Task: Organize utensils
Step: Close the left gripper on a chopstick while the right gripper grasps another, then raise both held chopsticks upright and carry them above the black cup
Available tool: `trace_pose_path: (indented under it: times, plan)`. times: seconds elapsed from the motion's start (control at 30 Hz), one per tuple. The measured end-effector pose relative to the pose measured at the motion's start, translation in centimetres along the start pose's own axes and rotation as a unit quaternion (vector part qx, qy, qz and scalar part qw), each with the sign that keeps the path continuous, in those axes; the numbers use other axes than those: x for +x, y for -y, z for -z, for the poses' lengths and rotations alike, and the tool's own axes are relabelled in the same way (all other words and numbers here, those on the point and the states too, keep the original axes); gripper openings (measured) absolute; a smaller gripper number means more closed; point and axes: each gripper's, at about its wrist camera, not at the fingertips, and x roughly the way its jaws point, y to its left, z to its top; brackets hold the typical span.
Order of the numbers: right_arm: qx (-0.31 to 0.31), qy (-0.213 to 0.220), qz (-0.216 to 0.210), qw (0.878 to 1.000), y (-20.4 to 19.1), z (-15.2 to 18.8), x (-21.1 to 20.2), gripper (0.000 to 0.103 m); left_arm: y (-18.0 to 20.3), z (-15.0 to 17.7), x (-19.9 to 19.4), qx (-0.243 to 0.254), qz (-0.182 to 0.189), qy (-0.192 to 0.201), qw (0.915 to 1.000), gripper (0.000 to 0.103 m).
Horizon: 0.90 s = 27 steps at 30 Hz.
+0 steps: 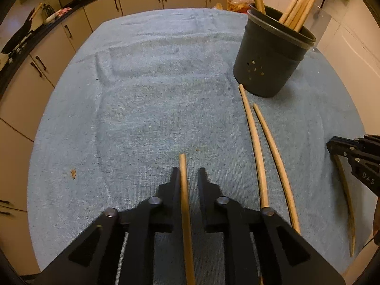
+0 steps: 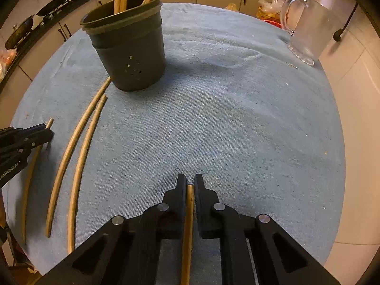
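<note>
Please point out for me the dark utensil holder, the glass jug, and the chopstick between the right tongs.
dark utensil holder (image 2: 133,54): right wrist view, front wall above the small holes.
glass jug (image 2: 308,30): right wrist view, middle of its clear body.
chopstick (image 2: 189,213): right wrist view, shaft between the right tongs (image 2: 190,182).

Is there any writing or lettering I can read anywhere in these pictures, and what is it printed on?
"DAS": white letters on the right gripper, seen from the left camera.
"enRobot.AI": on the left gripper, seen from the right camera; its start is cut off at the edge.
Nothing else is readable.
</note>
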Motion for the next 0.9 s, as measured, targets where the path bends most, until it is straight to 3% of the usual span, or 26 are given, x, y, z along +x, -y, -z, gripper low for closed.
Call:
trace_pose_path:
  times: [0.1, 0.2, 0.53, 0.9]
  plan:
    - [0.023, 0.024, -0.026, 0.999, 0.2, 0.4, -1.1, 0.007, -0.5, 0.4, -1.1, -0.02, 0.007, 0.011, 0.9997, 0.005]
    - [0.029, 0.064, -0.035, 0.997, 0.1, 0.7, -3.6, 0.007, -0.4, 0.9, -4.0, -0.015, -0.003, 0.052, 0.9985, 0.005]
    - [0.052, 0.217, -0.053, 0.973, 0.7, 3.6, -13.7, 0.007, 0.5, 3.7, -13.7, -0.029, 0.02, 0.161, 0.9863, 0.005]
    - [0.051, 0.293, -0.054, 0.953, 0.6, 8.1, -19.6, 0.008, 2.5, 7.3, -20.2, -0.012, 0.02, 0.234, 0.9721, 0.005]
